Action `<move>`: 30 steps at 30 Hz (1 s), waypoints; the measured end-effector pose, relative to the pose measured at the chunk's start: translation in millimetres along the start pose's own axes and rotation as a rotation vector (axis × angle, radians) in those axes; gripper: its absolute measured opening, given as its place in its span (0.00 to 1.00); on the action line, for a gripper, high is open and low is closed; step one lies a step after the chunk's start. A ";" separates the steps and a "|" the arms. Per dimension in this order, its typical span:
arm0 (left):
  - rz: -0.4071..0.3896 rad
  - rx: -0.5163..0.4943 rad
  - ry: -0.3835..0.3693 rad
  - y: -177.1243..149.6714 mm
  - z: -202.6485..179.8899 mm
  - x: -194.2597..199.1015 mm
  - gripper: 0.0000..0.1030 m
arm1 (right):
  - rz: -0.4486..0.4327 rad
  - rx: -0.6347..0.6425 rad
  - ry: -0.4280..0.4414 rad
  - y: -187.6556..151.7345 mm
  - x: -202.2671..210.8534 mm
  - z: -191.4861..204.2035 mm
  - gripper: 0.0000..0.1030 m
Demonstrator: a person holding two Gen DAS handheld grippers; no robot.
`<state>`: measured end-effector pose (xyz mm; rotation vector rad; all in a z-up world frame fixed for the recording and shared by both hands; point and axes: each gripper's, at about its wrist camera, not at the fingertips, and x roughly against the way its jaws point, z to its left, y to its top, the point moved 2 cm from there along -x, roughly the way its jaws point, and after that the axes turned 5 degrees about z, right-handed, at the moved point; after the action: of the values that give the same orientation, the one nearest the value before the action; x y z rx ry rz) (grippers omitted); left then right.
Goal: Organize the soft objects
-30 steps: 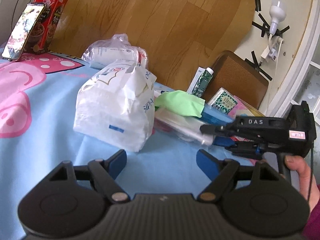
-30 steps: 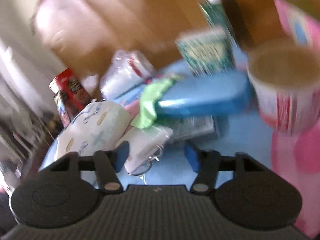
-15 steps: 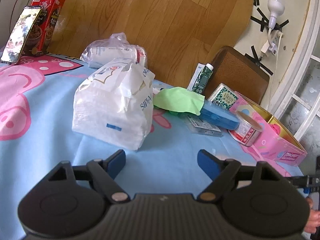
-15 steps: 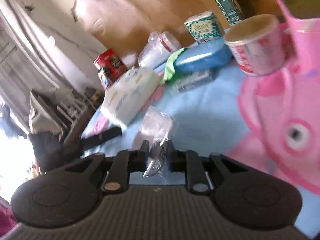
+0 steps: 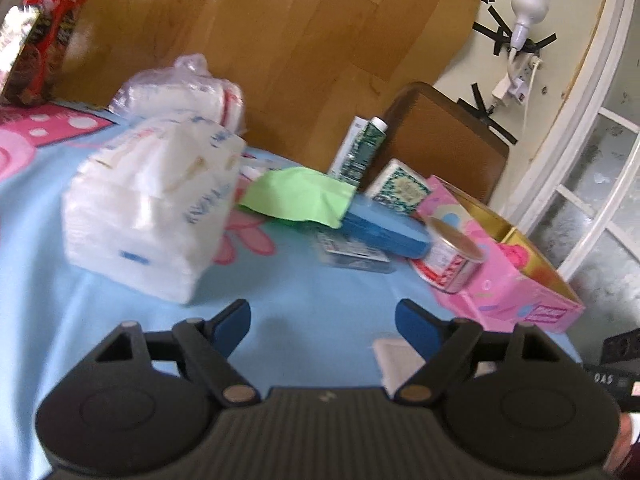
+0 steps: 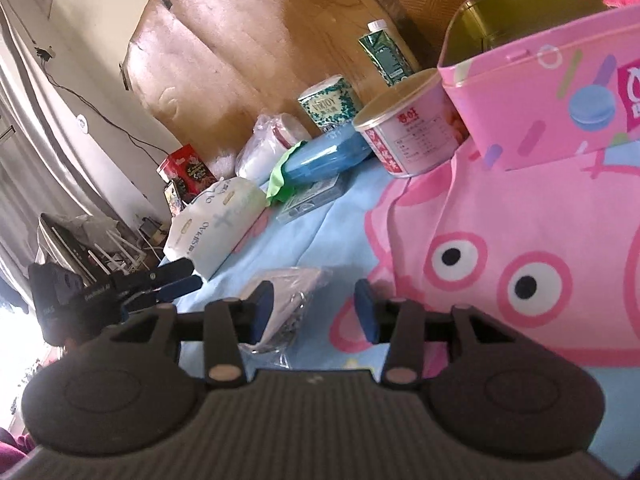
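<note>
A small clear plastic pouch (image 6: 290, 304) with a metal ring lies on the blue cloth by my right gripper's left finger; it also shows in the left wrist view (image 5: 394, 358). My right gripper (image 6: 316, 310) is open, the pouch loose between its fingers. My left gripper (image 5: 322, 322) is open and empty above the cloth. A big white tissue pack (image 5: 152, 208) stands ahead left of it, also seen in the right wrist view (image 6: 218, 220). A green cloth (image 5: 298, 198) lies on a blue case (image 5: 384, 232).
A pink tin box (image 5: 504, 276) with a gold inside stands at right, a round can (image 5: 450, 266) beside it. A bagged white roll (image 5: 180, 88), green cartons (image 5: 358, 152), a red box (image 5: 40, 48) and a flat clear card box (image 5: 352, 248) sit behind. A wooden board stands at the back.
My right gripper was shut on the clear pouch; now it is open and the pouch lies on the cloth near the table's front. My left gripper has shifted slightly.
</note>
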<state>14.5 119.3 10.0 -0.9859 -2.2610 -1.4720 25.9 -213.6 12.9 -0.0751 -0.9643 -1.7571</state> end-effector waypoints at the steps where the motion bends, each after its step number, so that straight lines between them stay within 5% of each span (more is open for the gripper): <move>1: 0.008 0.007 -0.010 -0.5 -1.1 -2.5 0.80 | -0.001 -0.004 0.003 -0.5 -1.1 -0.9 0.47; 9: 0.055 -0.003 -0.059 -8.1 -11.5 -19.4 0.80 | -0.001 -0.015 0.018 0.9 -0.4 -6.2 0.47; 30: 0.028 0.032 -0.136 -11.9 -5.9 -13.7 0.78 | 0.004 0.006 0.014 0.7 -2.6 -5.0 0.48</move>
<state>15.8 105.7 -3.3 -1.1343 -2.3462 -1.3917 29.5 -214.9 8.8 -0.0600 -0.9588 -1.7489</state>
